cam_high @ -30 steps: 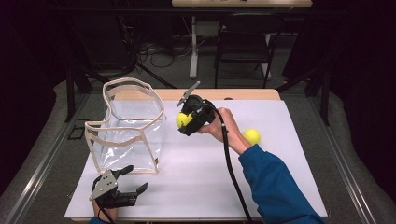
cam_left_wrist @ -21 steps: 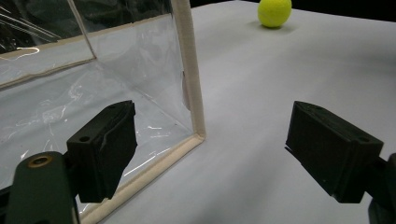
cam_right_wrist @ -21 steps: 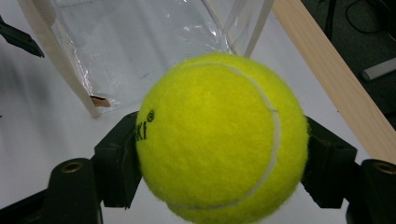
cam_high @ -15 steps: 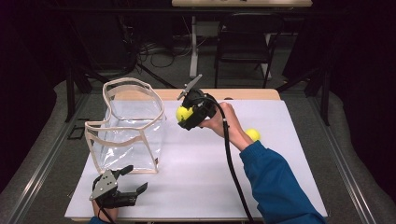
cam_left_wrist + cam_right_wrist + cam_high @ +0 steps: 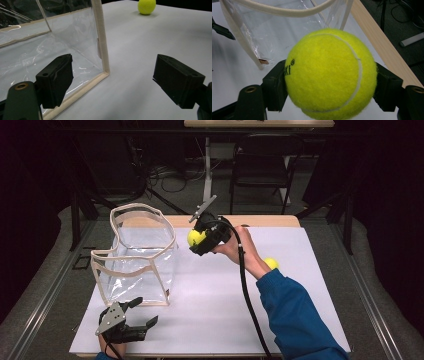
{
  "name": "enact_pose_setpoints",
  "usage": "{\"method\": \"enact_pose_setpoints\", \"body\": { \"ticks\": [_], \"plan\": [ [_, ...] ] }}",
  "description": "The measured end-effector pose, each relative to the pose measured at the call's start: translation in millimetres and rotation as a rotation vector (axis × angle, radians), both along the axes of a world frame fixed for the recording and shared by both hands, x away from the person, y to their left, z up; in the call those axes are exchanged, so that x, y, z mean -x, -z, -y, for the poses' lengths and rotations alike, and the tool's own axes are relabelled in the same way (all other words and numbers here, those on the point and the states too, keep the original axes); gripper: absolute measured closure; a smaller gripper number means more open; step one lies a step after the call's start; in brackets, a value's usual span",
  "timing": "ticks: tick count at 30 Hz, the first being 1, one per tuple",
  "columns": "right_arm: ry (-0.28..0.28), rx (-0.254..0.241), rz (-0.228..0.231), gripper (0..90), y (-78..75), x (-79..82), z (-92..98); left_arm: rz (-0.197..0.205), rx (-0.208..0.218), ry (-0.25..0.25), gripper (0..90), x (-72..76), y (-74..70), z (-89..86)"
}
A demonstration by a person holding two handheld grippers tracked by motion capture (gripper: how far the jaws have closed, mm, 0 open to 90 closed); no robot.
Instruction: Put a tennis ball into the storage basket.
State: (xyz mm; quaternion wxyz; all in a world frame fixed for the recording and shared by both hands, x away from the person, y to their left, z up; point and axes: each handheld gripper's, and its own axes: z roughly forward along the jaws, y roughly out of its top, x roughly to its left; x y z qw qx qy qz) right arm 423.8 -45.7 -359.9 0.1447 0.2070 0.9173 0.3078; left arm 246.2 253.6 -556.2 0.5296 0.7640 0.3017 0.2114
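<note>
Right tongs (image 5: 196,241) clench a fuzzy yellow tennis ball (image 5: 330,73), not yet inside the clear plastic bag (image 5: 142,265); left tongs (image 5: 135,314) released

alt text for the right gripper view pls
A yellow tennis ball is clamped between the right gripper's two black jaws, close to the camera. Behind it stands a clear plastic bag with cream trim on a white table.
</note>
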Motion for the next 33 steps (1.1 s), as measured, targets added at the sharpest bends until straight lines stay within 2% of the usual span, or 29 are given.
{"method": "enact_pose_setpoints", "body": {
  "ticks": [33],
  "plan": [
    [0.004,-0.074,0.041,25.7,-20.2,-5.2,-8.4,-0.003,0.002,0.001,16.0,-0.4,0.3,0.1]
  ]
}}
